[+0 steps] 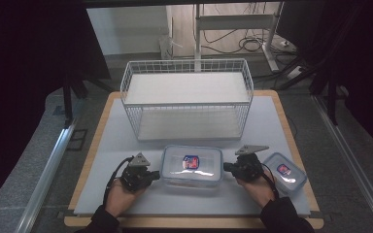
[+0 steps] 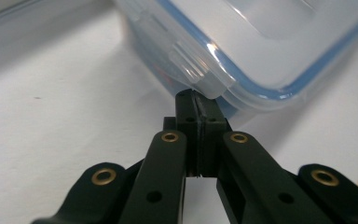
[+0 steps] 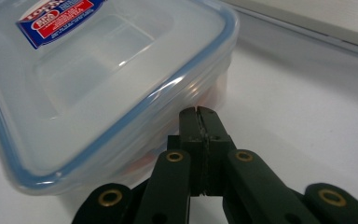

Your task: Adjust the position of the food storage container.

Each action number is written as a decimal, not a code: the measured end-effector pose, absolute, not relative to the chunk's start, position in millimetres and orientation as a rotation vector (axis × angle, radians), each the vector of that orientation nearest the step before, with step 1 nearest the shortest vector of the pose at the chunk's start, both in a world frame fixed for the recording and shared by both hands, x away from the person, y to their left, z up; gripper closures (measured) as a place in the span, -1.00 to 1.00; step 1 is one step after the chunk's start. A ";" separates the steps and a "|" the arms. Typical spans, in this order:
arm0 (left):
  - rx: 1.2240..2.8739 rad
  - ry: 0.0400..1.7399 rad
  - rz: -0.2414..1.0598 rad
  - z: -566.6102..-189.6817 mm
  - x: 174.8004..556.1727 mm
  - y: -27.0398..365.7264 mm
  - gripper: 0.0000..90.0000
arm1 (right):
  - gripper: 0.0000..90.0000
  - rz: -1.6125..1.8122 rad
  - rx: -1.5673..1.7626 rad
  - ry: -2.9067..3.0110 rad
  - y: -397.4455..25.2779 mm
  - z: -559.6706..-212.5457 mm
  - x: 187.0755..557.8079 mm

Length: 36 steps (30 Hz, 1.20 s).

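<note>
A large clear food container (image 1: 192, 165) with a blue-rimmed lid and a red and blue label lies near the table's front, between my two grippers. My left gripper (image 1: 158, 174) is at its left side and my right gripper (image 1: 226, 167) at its right side. In the left gripper view the gripper (image 2: 196, 97) is shut with nothing between its jaws, and its tips sit right under a lid latch (image 2: 200, 70) of the container (image 2: 270, 42). In the right gripper view the gripper (image 3: 199, 113) is also shut and empty, its tips against the side wall of the container (image 3: 98, 79).
A white wire basket (image 1: 187, 94) stands behind the container at the middle of the grey mat (image 1: 121, 145). A smaller clear container (image 1: 285, 171) with the same label lies just right of my right hand. The table's wooden edge (image 1: 291, 131) runs close to it.
</note>
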<state>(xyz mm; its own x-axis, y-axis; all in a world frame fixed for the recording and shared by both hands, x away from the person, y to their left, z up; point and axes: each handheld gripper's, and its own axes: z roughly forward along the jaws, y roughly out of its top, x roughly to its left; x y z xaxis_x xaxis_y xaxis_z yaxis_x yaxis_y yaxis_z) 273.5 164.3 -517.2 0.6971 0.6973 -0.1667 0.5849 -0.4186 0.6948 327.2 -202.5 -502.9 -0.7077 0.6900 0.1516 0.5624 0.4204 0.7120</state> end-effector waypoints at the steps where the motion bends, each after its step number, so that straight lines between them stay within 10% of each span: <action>1: 2.146 0.970 0.195 -517.0 271.9 163.1 1.00 | 1.00 1.163 1.119 2.499 -202.1 -503.3 328.8; 24: 2.140 1.047 0.252 -521.8 280.8 167.3 0.99 | 1.00 1.110 1.051 2.562 -193.6 -499.8 308.5; 36: 2.140 1.054 0.464 -509.7 261.2 179.4 -0.08 | 0.35 1.138 0.951 2.531 -212.5 -491.2 301.0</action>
